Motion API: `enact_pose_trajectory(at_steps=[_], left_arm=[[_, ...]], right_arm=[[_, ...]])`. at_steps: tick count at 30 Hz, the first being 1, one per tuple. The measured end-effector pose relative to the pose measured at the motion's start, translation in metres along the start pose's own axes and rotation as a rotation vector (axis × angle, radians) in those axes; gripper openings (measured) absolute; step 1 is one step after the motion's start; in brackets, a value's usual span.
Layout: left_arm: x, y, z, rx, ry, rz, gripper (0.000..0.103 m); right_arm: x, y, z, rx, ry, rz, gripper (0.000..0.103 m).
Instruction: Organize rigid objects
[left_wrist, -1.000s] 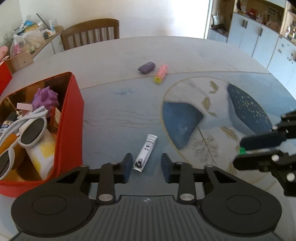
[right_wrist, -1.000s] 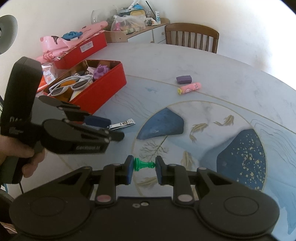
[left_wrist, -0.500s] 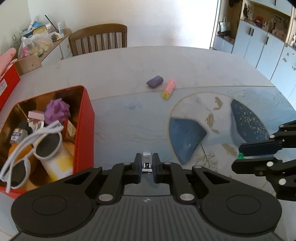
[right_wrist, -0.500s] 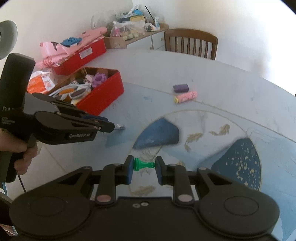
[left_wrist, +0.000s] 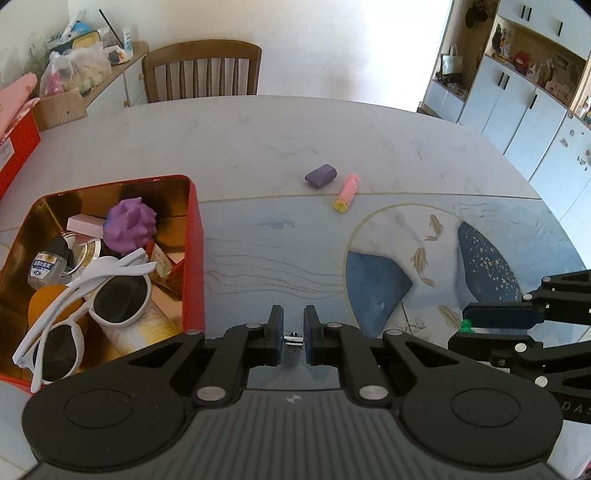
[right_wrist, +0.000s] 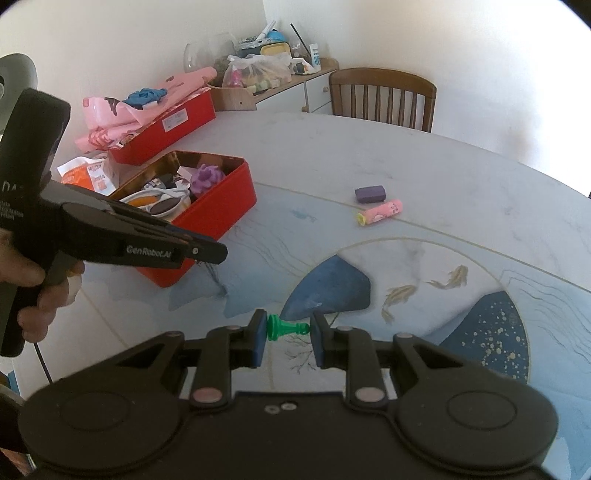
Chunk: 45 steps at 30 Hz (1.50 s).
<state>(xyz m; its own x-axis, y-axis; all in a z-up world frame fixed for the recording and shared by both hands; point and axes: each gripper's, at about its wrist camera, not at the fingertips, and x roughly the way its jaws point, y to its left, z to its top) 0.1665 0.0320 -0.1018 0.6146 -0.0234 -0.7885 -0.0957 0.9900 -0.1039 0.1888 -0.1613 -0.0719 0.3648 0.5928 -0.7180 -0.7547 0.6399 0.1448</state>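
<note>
My left gripper (left_wrist: 293, 325) is shut on a silver nail clipper (left_wrist: 293, 339) and holds it above the table, just right of the open red tin (left_wrist: 194, 236). The tin holds white sunglasses (left_wrist: 110, 291), a purple spiky ball (left_wrist: 129, 225) and other small items. My right gripper (right_wrist: 288, 328) is shut on a green chess pawn (right_wrist: 286, 328), lying sideways between the pads, above the table. The pawn also shows in the left wrist view (left_wrist: 466, 325). A purple block (left_wrist: 320, 175) and a pink tube (left_wrist: 347, 192) lie on the table farther off.
A second red box (right_wrist: 166, 125) with pink cloth stands behind the tin (right_wrist: 218, 206). A wooden chair (left_wrist: 201, 70) is at the table's far edge. A cluttered sideboard (right_wrist: 273, 81) lines the wall. White cabinets (left_wrist: 517, 103) stand at the right.
My left gripper closed on the nail clipper and lifted it off the table. Both grippers rose; the right one still holds the green pawn.
</note>
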Motion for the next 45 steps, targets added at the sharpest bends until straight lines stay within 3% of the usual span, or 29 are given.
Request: enact_pose_trajectory(at_steps=[5,15,24,29,33,38,41,45], left_arm=[[-0.006,0.012,0.007,-0.03,0.002,-0.022,0.007],[-0.011,0.01,0.002,0.042,0.024,-0.091,0.01],[0.028,-0.015,-0.006,0.145,0.056,0.021,0.018],[0.046,-0.012,-0.003,0.121,0.088,-0.004,0.024],[0.052,-0.009,-0.001,0.091,0.098,-0.02,0.024],[0.057,-0.016,0.002,0.126,0.089,0.006,0.024],[0.056,-0.019,0.001,0.139,0.082,0.018,0.011],[0.051,-0.021,-0.002,0.15,0.065,0.023,0.011]], right_arm=[[0.0,0.004,0.002,-0.002,-0.005,0.001,0.024],[0.002,0.009,0.006,0.009,-0.008,-0.003,0.024],[0.005,0.003,-0.003,0.038,0.026,-0.008,0.024],[0.005,-0.002,-0.008,0.043,0.035,-0.005,0.024],[0.005,-0.007,-0.009,0.051,0.036,-0.005,0.024],[0.005,-0.011,-0.009,0.053,0.037,-0.004,0.024],[0.007,-0.011,-0.01,0.052,0.04,-0.005,0.024],[0.006,-0.012,-0.009,0.051,0.037,-0.011,0.024]])
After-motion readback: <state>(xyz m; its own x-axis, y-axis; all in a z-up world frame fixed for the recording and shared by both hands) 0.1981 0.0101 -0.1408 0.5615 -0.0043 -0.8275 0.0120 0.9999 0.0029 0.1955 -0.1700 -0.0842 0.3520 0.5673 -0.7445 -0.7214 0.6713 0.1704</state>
